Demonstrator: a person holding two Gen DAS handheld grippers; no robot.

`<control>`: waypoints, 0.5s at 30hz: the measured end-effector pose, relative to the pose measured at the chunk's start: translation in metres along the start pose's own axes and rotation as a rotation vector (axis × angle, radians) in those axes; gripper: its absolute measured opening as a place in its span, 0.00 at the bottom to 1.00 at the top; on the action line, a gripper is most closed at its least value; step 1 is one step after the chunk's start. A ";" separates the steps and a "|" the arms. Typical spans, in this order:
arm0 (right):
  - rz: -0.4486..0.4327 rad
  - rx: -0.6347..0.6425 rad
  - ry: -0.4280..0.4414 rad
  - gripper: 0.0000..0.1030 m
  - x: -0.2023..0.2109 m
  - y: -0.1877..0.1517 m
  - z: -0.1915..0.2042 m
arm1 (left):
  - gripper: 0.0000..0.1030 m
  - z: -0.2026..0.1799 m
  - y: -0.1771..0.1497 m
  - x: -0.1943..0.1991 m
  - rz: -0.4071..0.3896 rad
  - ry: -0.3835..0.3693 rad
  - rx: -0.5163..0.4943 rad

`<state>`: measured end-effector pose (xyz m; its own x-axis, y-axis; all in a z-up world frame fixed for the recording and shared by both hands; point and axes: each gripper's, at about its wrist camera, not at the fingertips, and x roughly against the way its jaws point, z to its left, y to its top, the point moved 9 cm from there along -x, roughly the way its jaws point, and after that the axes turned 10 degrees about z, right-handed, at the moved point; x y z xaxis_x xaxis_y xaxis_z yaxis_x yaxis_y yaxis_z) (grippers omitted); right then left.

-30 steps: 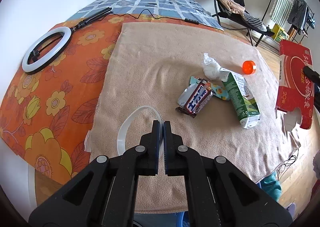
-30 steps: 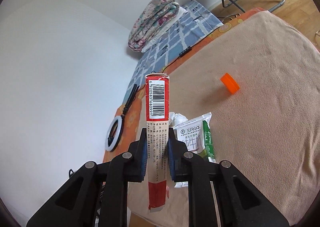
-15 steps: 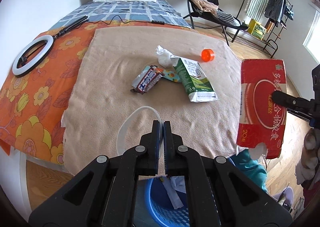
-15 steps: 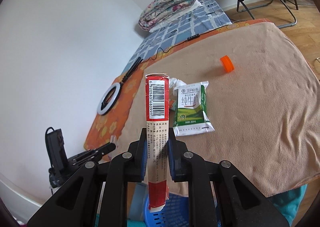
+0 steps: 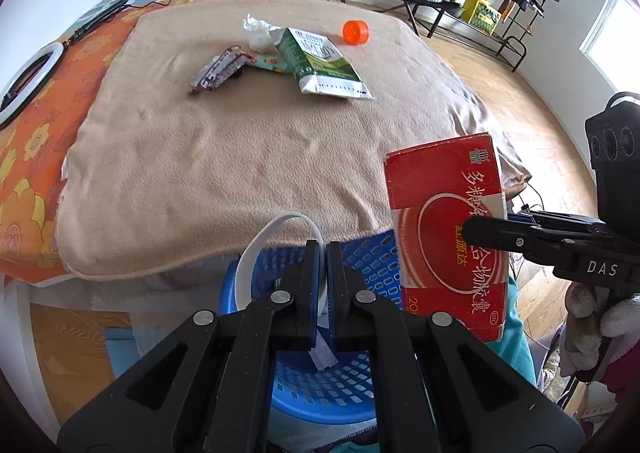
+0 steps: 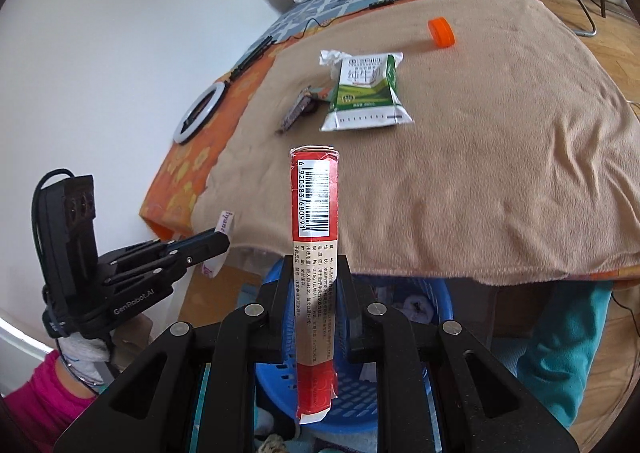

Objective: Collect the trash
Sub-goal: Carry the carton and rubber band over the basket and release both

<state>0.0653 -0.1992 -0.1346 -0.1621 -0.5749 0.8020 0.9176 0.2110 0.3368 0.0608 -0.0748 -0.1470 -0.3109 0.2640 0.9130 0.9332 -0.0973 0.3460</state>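
From the left wrist view: broad printed face of the red box (image 5: 448,237), with one black finger of the right hand-held gripper (image 5: 480,231) laid across it, above the blue basket (image 5: 320,385) at the foot of the bed. From the right wrist view: only the narrow barcode edge of the same red box (image 6: 315,253), upright, pinched between both pads of the right hand-held gripper (image 6: 315,285), lower end hanging over the blue basket (image 6: 360,405).

Left hand-held gripper (image 5: 323,277) nearly closed, clamped on a thin white strip (image 5: 256,249) that loops up to the left and pokes out below over the basket. Seen side-on in the right wrist view: left hand-held gripper (image 6: 216,241) at the bed's edge, white strip (image 6: 224,225) with pink lettering sticking up from its tips.

Left on the tan blanket (image 5: 224,157), well beyond both tools: green milk carton (image 5: 320,61), crumpled tissue (image 5: 258,31) touching its far end, snack wrapper (image 5: 218,69) just beside it, orange cap (image 5: 356,32) apart to the right. Ring light (image 6: 198,113) on the orange floral sheet.
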 end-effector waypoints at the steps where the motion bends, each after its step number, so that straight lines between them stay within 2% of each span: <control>1: 0.010 -0.001 -0.002 0.15 -0.004 -0.005 -0.001 | 0.01 -0.002 -0.004 -0.003 0.008 0.000 -0.005; 15: 0.108 -0.011 -0.068 0.15 -0.049 -0.050 -0.017 | 0.01 -0.013 -0.039 -0.036 0.108 -0.007 -0.030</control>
<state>0.0336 -0.1947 -0.1992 -0.0863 -0.4944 0.8650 0.9349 0.2598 0.2417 0.0337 -0.0928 -0.1906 -0.2072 0.2570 0.9440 0.9555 -0.1541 0.2517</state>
